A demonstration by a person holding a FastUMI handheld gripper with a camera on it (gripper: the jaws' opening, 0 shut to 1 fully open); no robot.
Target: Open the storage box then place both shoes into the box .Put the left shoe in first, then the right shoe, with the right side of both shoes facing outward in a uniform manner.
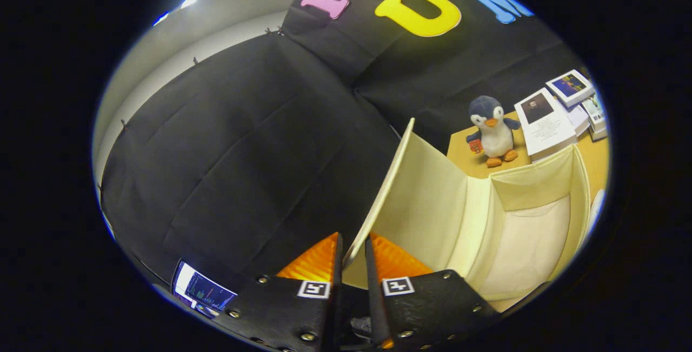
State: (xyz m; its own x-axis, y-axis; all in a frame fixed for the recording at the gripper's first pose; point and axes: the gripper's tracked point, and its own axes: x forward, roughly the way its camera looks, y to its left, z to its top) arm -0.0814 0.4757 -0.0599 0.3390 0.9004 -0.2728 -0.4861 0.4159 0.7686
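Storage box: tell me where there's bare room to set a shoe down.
The storage box interior is bare between its walls, its lid pinched upright by the tongs. The wooden table beyond is crowded: penguin toy, booklets.

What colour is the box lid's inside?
Pale cream, seen best in the gripper view: the fabric storage box's lid, pinched by the hand-held gripper.

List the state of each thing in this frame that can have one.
claw: shut on the lid edge, one finger either side.
lid: raised, standing up from the box.
storage box: open, no shoe in the part seen.
toy penguin: upright on the table beyond the box.
booklets: lying flat beside the penguin.
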